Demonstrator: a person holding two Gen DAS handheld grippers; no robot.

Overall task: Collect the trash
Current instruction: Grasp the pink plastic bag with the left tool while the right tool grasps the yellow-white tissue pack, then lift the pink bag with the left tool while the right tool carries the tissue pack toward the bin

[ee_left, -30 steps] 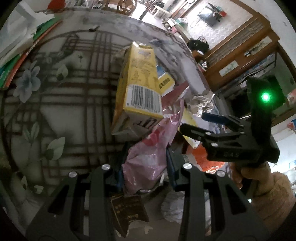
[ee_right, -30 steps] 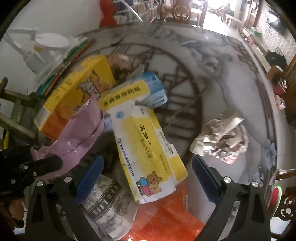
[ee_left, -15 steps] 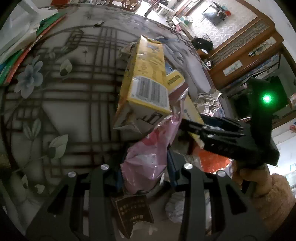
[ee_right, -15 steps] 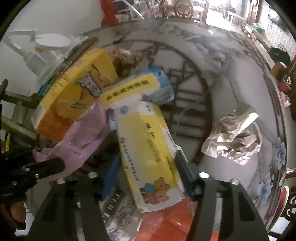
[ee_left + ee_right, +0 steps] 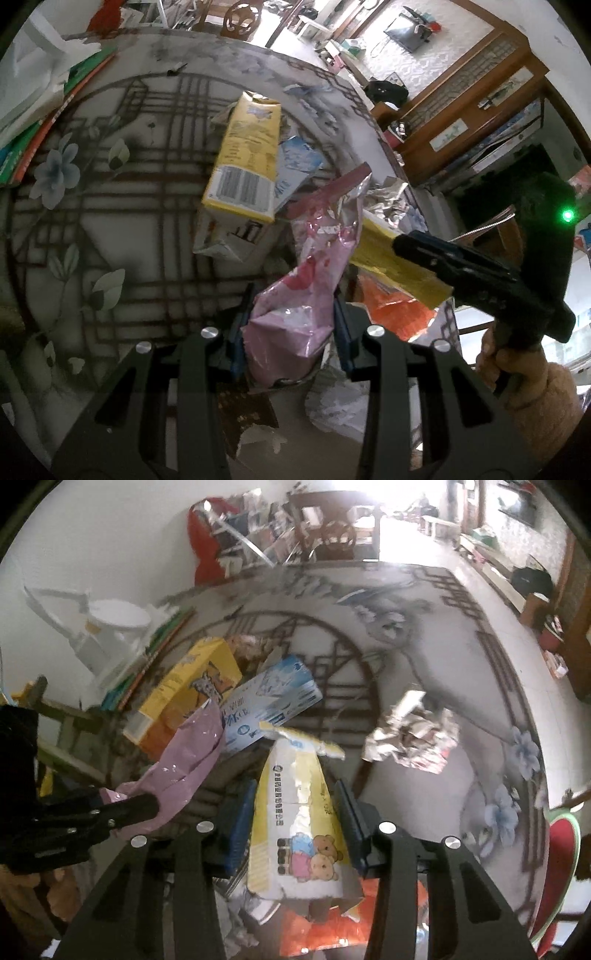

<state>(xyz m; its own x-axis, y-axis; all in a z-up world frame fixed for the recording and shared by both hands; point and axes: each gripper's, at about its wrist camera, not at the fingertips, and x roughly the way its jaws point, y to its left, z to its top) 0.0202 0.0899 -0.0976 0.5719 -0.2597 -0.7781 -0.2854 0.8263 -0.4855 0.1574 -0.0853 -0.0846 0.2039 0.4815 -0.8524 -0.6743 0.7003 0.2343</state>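
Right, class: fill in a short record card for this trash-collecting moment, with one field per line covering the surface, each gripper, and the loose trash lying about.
surface: patterned table
left gripper: shut on pink plastic bag
right gripper: jaws have just been closing, now shut on flattened yellow bear carton
loose trash: yellow barcode box, blue and white carton, crumpled paper, orange wrapper

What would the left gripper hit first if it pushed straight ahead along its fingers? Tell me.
Likely the yellow carton, past the pink bag the left gripper is shut on; the table lies under it. Depth is hard to judge.
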